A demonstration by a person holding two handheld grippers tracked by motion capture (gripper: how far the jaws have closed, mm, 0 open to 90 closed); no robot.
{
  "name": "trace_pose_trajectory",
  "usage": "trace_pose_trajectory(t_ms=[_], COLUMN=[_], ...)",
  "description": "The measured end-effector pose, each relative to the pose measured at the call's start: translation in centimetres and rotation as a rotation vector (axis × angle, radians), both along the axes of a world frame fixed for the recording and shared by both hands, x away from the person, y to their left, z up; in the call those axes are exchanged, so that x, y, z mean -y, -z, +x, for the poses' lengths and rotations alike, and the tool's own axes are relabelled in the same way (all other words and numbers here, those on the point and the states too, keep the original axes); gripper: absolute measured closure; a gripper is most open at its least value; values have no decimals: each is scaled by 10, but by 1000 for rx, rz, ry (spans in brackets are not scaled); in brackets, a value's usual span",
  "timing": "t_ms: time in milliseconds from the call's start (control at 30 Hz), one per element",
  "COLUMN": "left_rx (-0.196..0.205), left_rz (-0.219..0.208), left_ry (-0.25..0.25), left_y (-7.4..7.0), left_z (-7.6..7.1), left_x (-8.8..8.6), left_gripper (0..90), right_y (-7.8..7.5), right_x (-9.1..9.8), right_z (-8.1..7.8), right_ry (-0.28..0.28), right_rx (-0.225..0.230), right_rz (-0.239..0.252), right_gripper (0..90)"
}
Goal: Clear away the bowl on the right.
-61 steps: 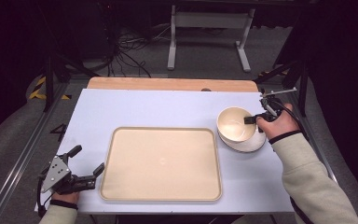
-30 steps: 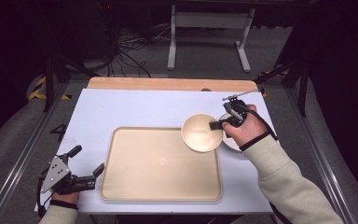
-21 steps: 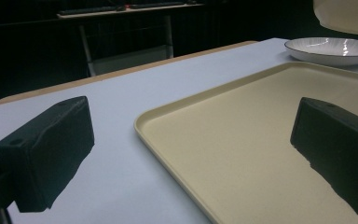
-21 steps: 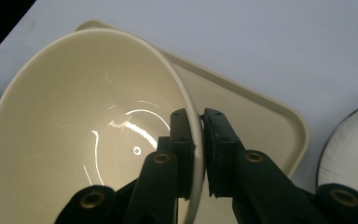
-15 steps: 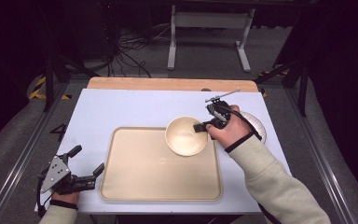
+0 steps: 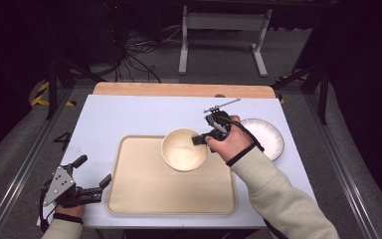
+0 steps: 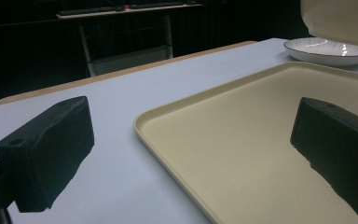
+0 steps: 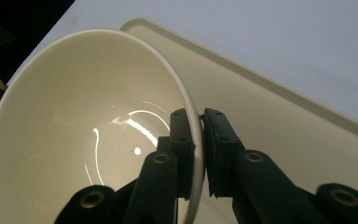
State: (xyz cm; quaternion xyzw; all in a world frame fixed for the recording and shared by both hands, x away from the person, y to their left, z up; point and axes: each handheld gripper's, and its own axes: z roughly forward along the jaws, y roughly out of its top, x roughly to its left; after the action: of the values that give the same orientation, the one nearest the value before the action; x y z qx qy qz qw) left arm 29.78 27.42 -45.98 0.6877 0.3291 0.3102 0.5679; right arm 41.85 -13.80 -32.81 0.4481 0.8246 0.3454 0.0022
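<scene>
From the high view, the right gripper (image 6: 199, 140) holds the cream bowl (image 6: 184, 149) by its rim over the far edge of the tray (image 6: 129, 194). The right gripper view settles the grip: the two black jaws are pinched together on the thin wall of the bowl (image 8: 84, 135), one pad inside and one outside. The left gripper view catches the underside of the bowl (image 7: 340, 21) hanging clear above the tray (image 7: 242, 140) — whether it is lifted is hard to judge from above.

The bowl is smooth, glossy and round with a flaring wall. The tray is a matte beige rectangle with rounded corners and a low raised lip. Right of the tray lies a white plate (image 6: 266, 137), shallow, with fine radial ribbing.

The left gripper (image 6: 93, 177) rests at the tray's near left corner, its jaws spread wide with nothing between them — one blocky pad sits over the tray, the other over the pale blue table (image 7: 112, 98).

Half a second ago the bowl hung further right, just reaching the tray's far right part; it now sits nearer the middle of that far edge. The left gripper has not moved.
</scene>
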Motion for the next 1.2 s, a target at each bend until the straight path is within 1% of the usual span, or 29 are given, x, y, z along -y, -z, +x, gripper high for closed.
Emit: trace_pose_trajectory(t_ms=[267, 467, 533, 633, 667, 900, 1200], left_rx=[-1, -1, -1, 0, 1, 1, 1], left_rz=[1, 2, 1, 0, 0, 0, -1], left_ry=[1, 2, 2, 1, 2, 3, 4], left_y=[0, 0, 0, 0, 0, 0, 0], left_z=[0, 0, 0, 0, 0, 0, 0], left_x=[0, 0, 0, 0, 0, 0, 0], left_gripper=[2, 2, 2, 2, 2, 2, 2], right_y=[12, 27, 29, 40, 40, 55, 69], right_x=[-14, -23, -24, -29, -29, -32, -35], right_z=[1, 2, 3, 3, 3, 5, 6], right_ry=[-19, -24, -24, -28, -28, -23, -26], right_rx=[-6, -22, -26, -37, -37, -62, -86], right_rz=[6, 7, 7, 6, 6, -20, -38], right_gripper=[827, 826, 826, 826, 826, 825, 825])
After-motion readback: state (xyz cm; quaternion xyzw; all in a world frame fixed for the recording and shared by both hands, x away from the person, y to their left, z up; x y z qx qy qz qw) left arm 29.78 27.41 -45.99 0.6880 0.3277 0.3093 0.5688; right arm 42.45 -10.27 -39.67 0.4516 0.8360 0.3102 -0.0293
